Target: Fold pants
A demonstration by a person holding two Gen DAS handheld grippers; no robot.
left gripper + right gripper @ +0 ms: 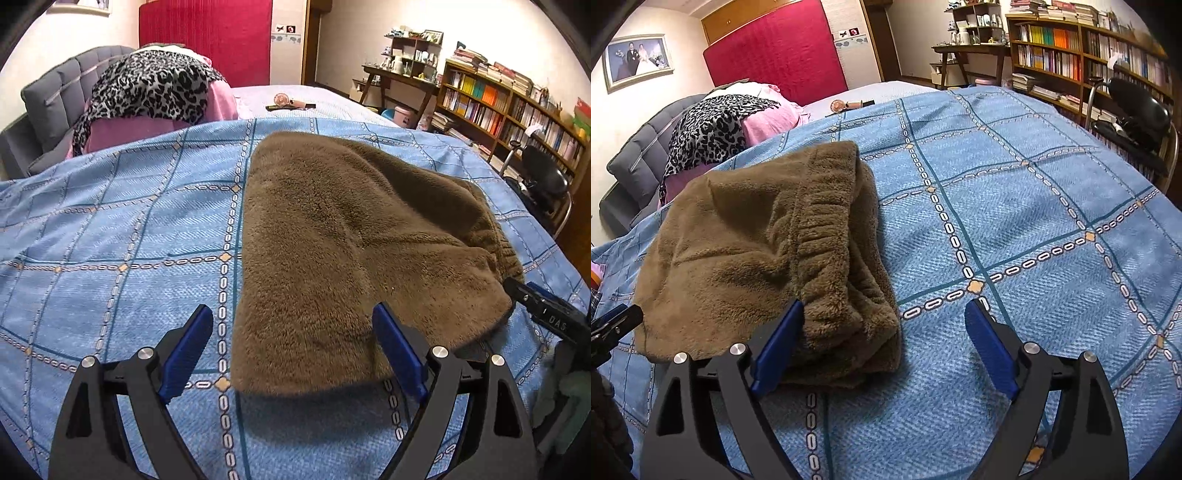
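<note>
Left gripper (291, 347): jaws apart, holding nothing, the near hem of the brown fleece pants (354, 240) lying between its fingers. Right gripper (882, 343): jaws apart, empty, its left finger touching the waistband end of the bundle. The pants lie folded on the blue checked bedspread (110, 229), long axis running away from both grippers; the left sits squarer to them.
</note>
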